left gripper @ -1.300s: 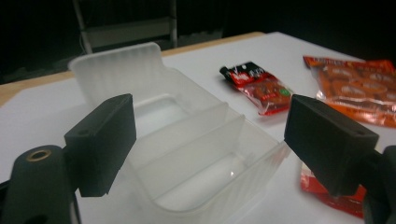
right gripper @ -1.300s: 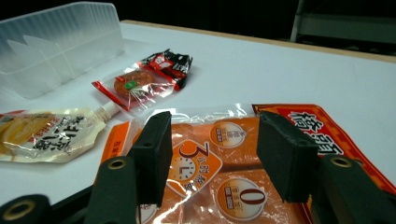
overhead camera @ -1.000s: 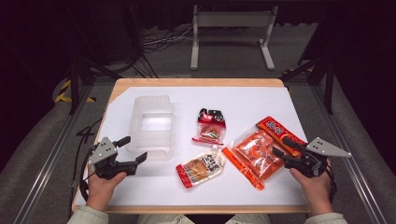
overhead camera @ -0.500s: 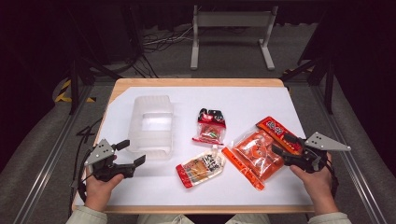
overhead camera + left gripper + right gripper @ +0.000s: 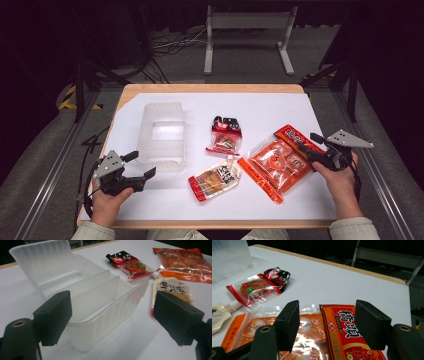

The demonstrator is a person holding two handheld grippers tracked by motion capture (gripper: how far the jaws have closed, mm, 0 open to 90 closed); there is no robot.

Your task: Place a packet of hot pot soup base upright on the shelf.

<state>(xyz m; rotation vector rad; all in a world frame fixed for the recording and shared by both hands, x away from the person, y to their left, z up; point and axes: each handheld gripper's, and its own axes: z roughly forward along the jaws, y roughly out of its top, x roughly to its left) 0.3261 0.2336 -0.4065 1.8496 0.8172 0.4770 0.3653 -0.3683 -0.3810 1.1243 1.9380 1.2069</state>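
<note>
step: right gripper (image 5: 306,145) approaches red packet (image 5: 296,138), right of the bin (image 5: 161,135), jaws just closing, nothing gripped | left gripper (image 5: 141,165) released, just beside the bin | next: lower onto packet, clench

right gripper (image 5: 311,144): moved slightly toward the table's right edge, over red packet (image 5: 296,138) | jaws just closing a little, pressing on nothing
</note>
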